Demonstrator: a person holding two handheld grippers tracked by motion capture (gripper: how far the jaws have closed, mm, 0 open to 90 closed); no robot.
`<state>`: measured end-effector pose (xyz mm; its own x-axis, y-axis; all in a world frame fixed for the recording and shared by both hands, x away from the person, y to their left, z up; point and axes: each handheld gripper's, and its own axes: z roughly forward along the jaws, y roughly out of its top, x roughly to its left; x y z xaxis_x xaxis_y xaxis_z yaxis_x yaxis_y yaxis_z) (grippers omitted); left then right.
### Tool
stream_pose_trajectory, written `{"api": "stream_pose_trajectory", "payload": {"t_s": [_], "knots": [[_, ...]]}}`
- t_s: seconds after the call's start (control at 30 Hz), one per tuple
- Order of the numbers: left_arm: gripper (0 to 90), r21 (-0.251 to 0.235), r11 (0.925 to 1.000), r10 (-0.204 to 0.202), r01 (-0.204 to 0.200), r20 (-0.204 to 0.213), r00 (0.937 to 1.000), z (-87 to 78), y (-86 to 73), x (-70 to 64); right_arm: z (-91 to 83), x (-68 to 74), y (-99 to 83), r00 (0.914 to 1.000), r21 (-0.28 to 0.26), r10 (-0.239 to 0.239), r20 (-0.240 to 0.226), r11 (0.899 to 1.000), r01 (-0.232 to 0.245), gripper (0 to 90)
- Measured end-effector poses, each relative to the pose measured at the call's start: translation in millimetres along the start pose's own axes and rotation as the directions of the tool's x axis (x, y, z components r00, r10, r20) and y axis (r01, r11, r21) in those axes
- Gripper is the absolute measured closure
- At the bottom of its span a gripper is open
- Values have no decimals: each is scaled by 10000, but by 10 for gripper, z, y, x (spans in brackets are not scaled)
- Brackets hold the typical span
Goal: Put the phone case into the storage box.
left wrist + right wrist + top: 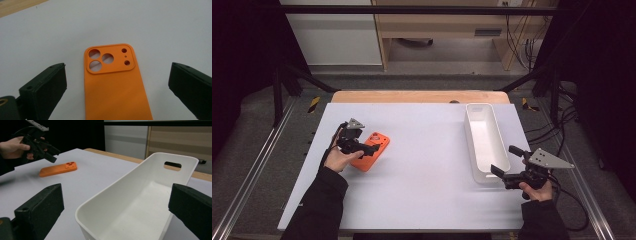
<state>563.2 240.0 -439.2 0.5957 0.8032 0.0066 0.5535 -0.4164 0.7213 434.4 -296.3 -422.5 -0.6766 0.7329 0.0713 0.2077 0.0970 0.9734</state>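
An orange phone case (374, 142) lies flat on the white table, camera cut-outs facing up. My left gripper (373, 150) hovers just over its near end, open. In the left gripper view the case (113, 85) runs up between the two wide-apart jaws of that gripper (118, 72), touching neither. My right gripper (503, 160) is open at the near end of a long white bin (486, 142). In the right gripper view its jaws (117, 192) straddle the bin's near corner (100, 205); the bin is empty. Farther off there, the case (58, 169) lies under the left gripper (53, 155).
The white table sheet (422, 190) has a wooden strip (417, 96) along its far edge. Metal frame rails (257, 160) run along both sides. The bin has a handle slot (172, 165) in its far end.
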Motion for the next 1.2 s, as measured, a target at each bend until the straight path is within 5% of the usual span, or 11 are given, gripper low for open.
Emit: {"api": "stream_pose_trajectory", "payload": {"t_s": [1.2], "knots": [[22,1667,9852,-379,409,-208,9991,233,-95,-7,1,-1,0,10000,19,29,-60,10000,-29,4]]}}
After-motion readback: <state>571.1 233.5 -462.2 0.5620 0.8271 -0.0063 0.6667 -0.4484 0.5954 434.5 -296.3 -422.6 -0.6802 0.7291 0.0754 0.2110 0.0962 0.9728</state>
